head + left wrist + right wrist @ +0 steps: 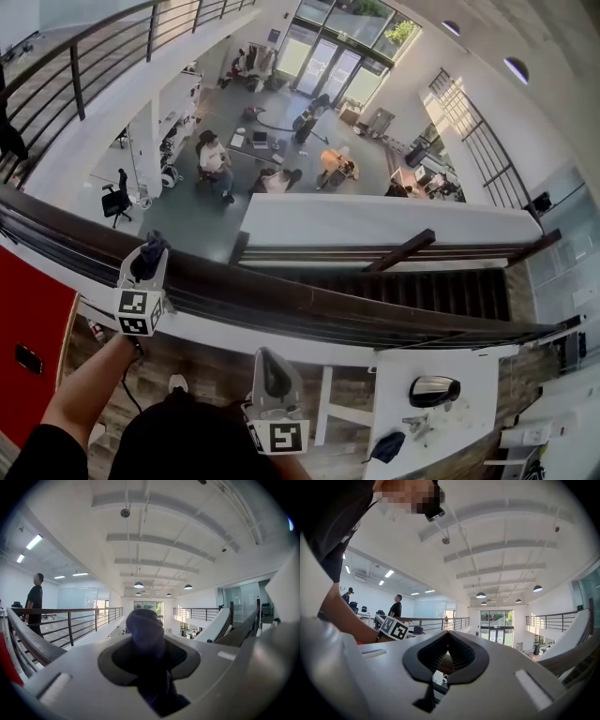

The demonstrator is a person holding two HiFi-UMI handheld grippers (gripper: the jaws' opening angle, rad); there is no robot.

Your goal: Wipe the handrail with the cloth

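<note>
Now left hand-held gripper pinching cloth at handrail; right hand-held gripper pressed together, short of rail edge.

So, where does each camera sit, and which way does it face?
Head view: on the head, looking down over the handrail; shows left gripper with cloth, right gripper, forearm.
Left gripper view: on that gripper, facing the far glass doors; jaws shut on cloth.
Right gripper view: on that gripper, facing likewise; jaws shut, empty.
Shared: both gripper views see those doors.
</note>
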